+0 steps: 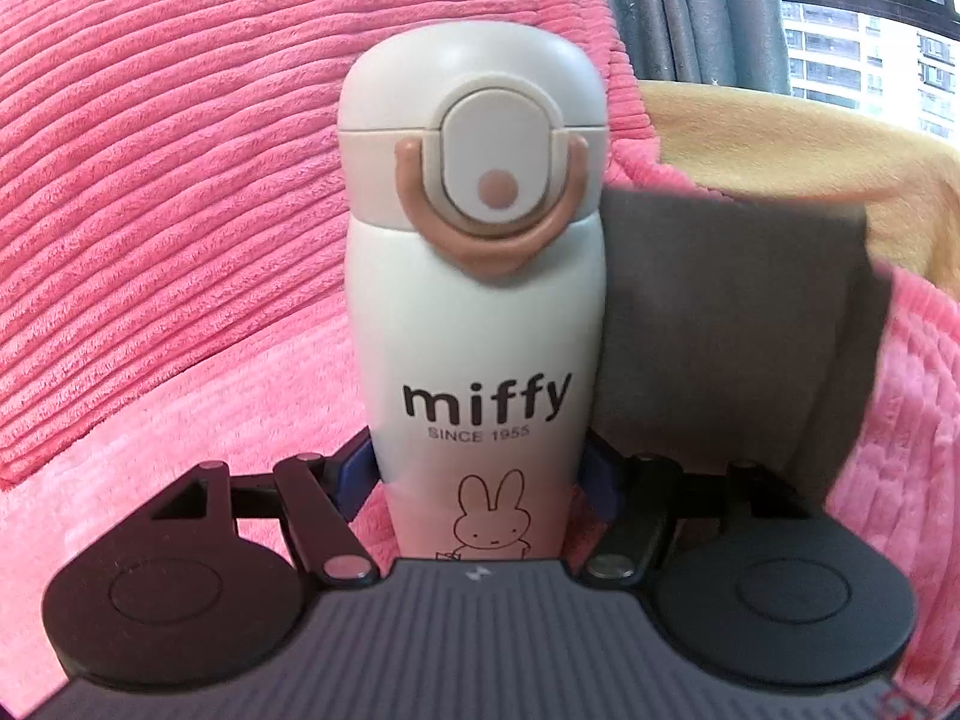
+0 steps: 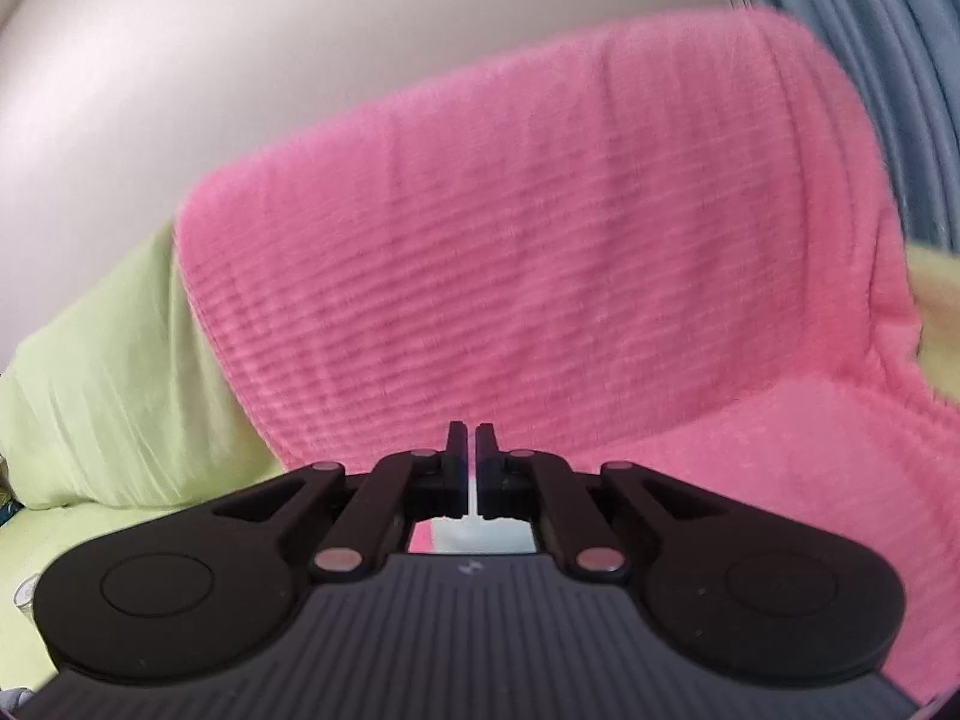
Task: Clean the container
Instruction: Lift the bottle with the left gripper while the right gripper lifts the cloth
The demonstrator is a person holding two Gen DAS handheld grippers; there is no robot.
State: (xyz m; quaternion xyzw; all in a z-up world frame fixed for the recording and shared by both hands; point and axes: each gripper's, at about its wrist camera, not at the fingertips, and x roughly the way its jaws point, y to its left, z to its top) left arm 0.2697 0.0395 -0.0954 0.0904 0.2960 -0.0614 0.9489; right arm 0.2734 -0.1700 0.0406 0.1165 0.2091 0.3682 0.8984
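My left gripper point(image 1: 480, 474) is shut on the lower body of a white Miffy flask point(image 1: 480, 324) with a tan lid latch, held upright in front of the pink blanket. A dark grey cloth point(image 1: 726, 324) hangs against the flask's right side; what holds it is hidden. In the right wrist view, my right gripper point(image 2: 471, 441) has its jaws nearly together, with a thin white edge showing between them lower down. What that edge belongs to I cannot tell. The flask does not show in the right wrist view.
A pink ribbed blanket point(image 1: 180, 180) covers a sofa back and seat point(image 2: 540, 240). Yellow-green sofa fabric point(image 2: 108, 396) lies to the left and tan fabric point(image 1: 780, 144) to the right. Grey curtains point(image 1: 690, 6) and a window point(image 1: 864, 24) are behind.
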